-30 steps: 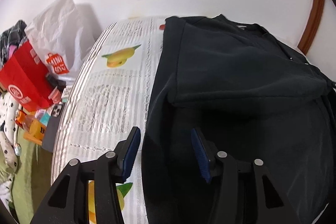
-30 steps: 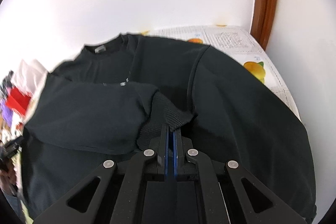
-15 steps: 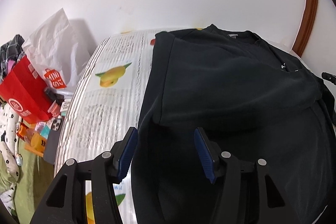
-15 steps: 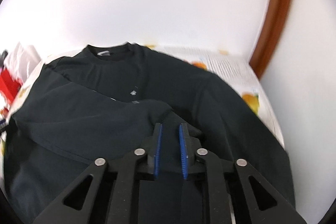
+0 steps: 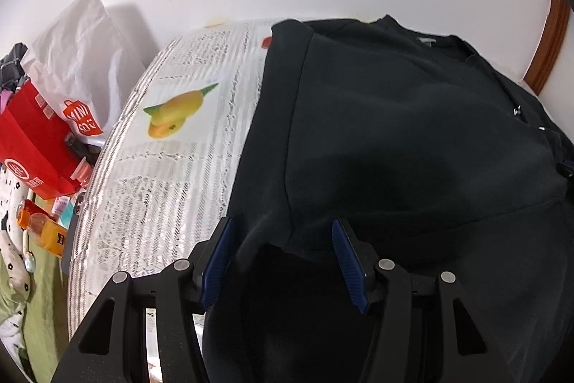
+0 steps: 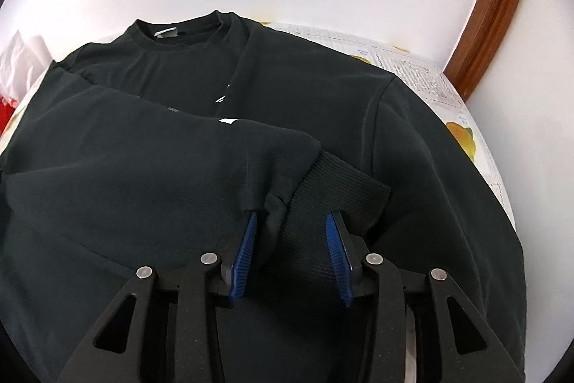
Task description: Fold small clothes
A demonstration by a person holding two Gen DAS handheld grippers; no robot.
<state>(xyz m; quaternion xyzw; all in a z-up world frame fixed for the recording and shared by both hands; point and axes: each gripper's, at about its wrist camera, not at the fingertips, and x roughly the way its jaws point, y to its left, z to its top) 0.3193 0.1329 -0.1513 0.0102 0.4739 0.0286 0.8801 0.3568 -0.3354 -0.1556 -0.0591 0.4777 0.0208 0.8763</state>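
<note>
1. One black sweatshirt (image 6: 272,117) covers most of the round table (image 5: 168,167), which wears a printed cloth with fruit pictures. The collar (image 6: 186,29) lies at the far side by the white wall and the body runs toward the near edge, so the long axis goes far to near.
2. One sleeve (image 6: 150,153) is folded across the chest from the left, lying crosswise to the body, its ribbed cuff (image 6: 337,178) ending right of the middle.
3. Left of the table, a red bag (image 5: 28,146) and a white plastic bag (image 5: 82,60) stand together; what is inside them cannot be told. An orange bottle (image 5: 43,228) lies nearer.
4. The right gripper (image 6: 291,221) tilts steeply down over the cuff. Its jaws have just been opening and stand apart, with the cuff and a pucker of sleeve between the blue pads (image 6: 244,253); the pads press on nothing.
5. The left gripper (image 5: 281,228) also points steeply down, over the sweatshirt's left edge at the sleeve fold. Its jaws stand apart, cloth lying between and below them, and nothing is gripped.
</note>
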